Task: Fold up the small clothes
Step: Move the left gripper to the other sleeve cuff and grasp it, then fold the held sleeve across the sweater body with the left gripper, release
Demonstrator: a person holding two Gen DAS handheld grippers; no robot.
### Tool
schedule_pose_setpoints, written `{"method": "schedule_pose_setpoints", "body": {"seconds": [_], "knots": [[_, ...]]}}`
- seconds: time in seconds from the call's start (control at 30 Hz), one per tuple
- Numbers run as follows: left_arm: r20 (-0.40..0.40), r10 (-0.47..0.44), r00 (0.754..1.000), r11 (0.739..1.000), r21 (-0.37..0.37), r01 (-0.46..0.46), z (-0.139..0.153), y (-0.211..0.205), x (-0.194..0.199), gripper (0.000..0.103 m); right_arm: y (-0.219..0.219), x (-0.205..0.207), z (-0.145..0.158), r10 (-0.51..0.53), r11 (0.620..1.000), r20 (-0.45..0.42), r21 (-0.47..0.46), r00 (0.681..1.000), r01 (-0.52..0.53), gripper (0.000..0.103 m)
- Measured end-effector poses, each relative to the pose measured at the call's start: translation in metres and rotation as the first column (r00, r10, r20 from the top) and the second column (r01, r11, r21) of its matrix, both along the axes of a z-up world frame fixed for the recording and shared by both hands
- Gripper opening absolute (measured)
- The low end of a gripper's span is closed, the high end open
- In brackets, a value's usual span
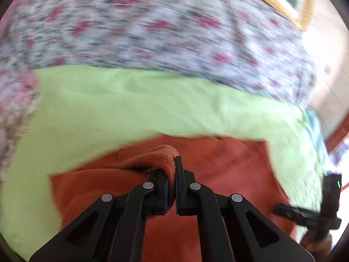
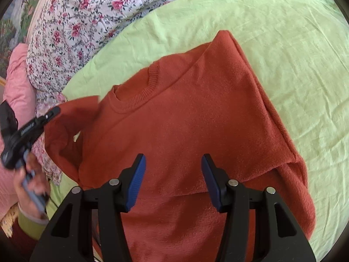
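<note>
A rust-orange knit sweater (image 2: 196, 120) lies front up on a light green sheet (image 2: 283, 43), its ribbed collar (image 2: 135, 96) toward the upper left. My left gripper (image 1: 174, 168) is shut on a bunched fold of the sweater's sleeve (image 1: 152, 159). In the right wrist view the left gripper (image 2: 52, 111) holds that sleeve (image 2: 72, 113) lifted at the sweater's left side. My right gripper (image 2: 173, 174) hovers over the sweater's lower body, open, with nothing between its blue pads (image 2: 137, 181). The left wrist view is motion-blurred.
A floral quilt (image 2: 76, 26) lies bunched beyond the sheet, with a pink pillow (image 2: 19, 83) beside it. A framed picture (image 1: 283, 2) hangs on the wall behind. A person's hand (image 2: 30, 181) grips the left gripper's handle. The right gripper (image 1: 305, 214) shows at the right edge of the left wrist view.
</note>
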State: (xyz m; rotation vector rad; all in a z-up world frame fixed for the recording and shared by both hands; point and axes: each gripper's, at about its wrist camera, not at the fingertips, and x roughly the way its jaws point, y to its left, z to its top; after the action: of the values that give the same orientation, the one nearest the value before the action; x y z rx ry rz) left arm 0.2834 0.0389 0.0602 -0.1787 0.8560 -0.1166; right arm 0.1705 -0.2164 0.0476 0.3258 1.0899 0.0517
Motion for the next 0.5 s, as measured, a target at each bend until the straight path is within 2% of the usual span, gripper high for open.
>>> {"method": "schedule_pose_setpoints", "body": {"seconds": [0.2,0.3,0.4,0.47,0.5], "knots": [[-0.099,-0.156,0.983,0.987,0.026,0.159,-0.056,-0.088,-0.018,0.003,-0.018,-0.012,0.01,-0.065,0.998,0.034,0.007,0.997,0.065,0.054],[-0.168,-0.188,0.968,0.98,0.03,0.196,-0.083,-0.106,-0.021,0.006,-0.032,-0.018,0.014,-0.109,0.994,0.042,0.009,0.993,0.109,0.054],[-0.232,-0.198,0.952,0.977,0.029,0.211,-0.103,-0.109,-0.025,0.013,-0.041,-0.02,0.017,-0.132,0.991,0.047,0.001,0.99,0.132,0.054],[-0.245,-0.204,0.948,0.977,0.014,0.214,-0.105,-0.106,-0.033,0.028,-0.043,-0.02,0.018,-0.133,0.991,0.052,-0.005,0.99,0.133,0.054],[-0.244,-0.204,0.948,0.977,0.013,0.213,-0.103,-0.102,-0.037,0.032,-0.042,-0.019,0.018,-0.129,0.992,0.055,-0.007,0.99,0.129,0.054]]}}
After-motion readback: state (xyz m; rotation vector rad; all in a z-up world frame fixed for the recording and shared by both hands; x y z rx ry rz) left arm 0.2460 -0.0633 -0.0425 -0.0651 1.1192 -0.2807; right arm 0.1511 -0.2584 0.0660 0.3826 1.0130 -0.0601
